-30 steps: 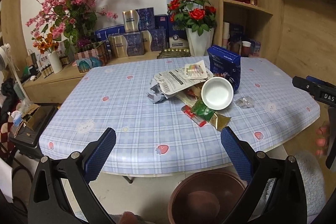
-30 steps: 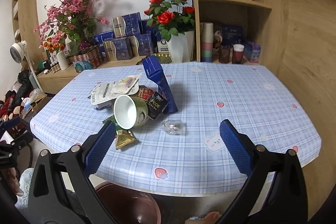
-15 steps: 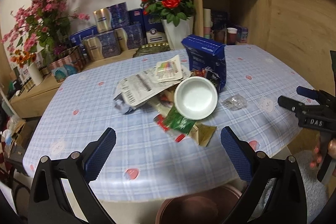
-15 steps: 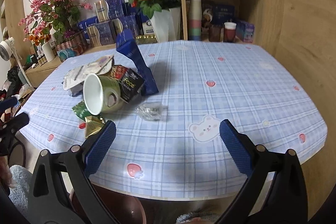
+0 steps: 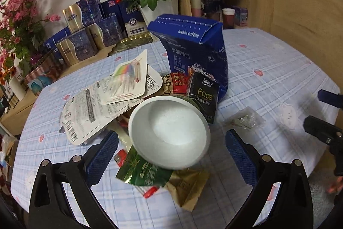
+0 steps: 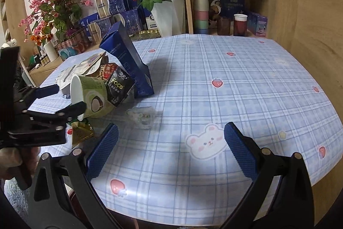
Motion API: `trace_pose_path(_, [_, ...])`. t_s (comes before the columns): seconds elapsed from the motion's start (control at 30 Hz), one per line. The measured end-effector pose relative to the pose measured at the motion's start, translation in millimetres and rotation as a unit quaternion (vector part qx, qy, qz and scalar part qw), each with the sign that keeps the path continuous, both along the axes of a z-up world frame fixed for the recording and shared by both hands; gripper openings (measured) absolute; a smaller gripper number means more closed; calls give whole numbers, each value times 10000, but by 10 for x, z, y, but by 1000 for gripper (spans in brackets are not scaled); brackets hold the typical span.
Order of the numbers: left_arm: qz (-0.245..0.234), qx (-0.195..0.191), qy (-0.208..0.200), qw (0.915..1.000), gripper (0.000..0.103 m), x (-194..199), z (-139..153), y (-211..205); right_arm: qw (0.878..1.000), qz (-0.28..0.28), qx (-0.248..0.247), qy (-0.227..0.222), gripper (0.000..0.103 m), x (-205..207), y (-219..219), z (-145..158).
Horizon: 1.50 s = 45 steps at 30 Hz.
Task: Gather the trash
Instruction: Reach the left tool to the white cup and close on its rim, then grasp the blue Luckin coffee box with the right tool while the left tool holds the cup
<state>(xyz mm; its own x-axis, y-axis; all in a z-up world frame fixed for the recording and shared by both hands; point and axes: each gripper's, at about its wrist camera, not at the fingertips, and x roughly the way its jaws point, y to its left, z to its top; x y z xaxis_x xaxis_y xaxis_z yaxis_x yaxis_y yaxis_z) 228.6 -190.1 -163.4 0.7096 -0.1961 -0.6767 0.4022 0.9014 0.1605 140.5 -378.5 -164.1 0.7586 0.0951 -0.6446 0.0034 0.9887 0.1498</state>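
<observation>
Closer now, left gripper (image 5: 171, 143) straddles the paper cup (image 5: 169, 132), seemingly untouched; right gripper (image 6: 171, 143) spread too.

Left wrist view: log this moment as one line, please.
left gripper: open, around paper cup | right gripper: open, over table | clear wrapper: untouched

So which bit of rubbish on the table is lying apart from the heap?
The crumpled clear plastic wrapper, alone on the tablecloth. The paper cup, blue coffee box and black Face packet all touch or overlap.
</observation>
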Motion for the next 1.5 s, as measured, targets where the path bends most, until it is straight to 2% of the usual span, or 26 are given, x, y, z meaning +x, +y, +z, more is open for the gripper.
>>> trace_pose_path(0.17, [142, -3, 118, 9998, 98, 200, -84, -1, 10000, 40, 2, 66, 97, 44, -31, -74])
trace_pose_path(0.27, [185, -181, 249, 9994, 97, 265, -87, 64, 9998, 115, 23, 167, 97, 80, -37, -144])
trace_pose_path(0.33, [111, -224, 298, 9992, 82, 275, -88, 78, 9996, 162, 89, 227, 97, 97, -38, -183])
trace_pose_path(0.5, [-2, -335, 268, 9991, 81, 212, -52, 138, 9993, 260, 72, 259, 97, 128, 13, -205])
trace_pose_path(0.67, [14, -621, 255, 9977, 81, 149, 45, 254, 9991, 359, 30, 224, 97, 175, 66, -163])
trace_pose_path(0.87, [23, -993, 198, 9949, 81, 24, 236, 370, 9973, 663, -319, 51, 97, 310, 239, -43])
trace_pose_path(1.1, [248, -1226, 1, 9921, 81, -90, 435, 626, 9904, 1075, -810, -304, 95, 725, 508, 178])
trace_pose_path(1.17, [353, -1216, -34, 9919, 81, -99, 454, 741, 9892, 1140, -865, -310, 88, 890, 578, 210])
trace_pose_path(1.3, [588, -1235, -84, 9906, 81, -98, 505, 1004, 9890, 1153, -911, -181, 84, 1274, 705, 211])
trace_pose_path(1.4, [767, -1249, -99, 9891, 81, -87, 503, 1192, 9893, 1147, -901, -46, 74, 1476, 798, 180])
trace_pose_path(1.47, [857, -1255, -105, 9883, 81, -93, 501, 1299, 9898, 1128, -871, 44, 50, 1568, 839, 168])
trace_pose_path(1.5, [913, -1269, -114, 9876, 81, -104, 507, 1367, 9902, 1119, -832, 98, 43, 1606, 850, 166])
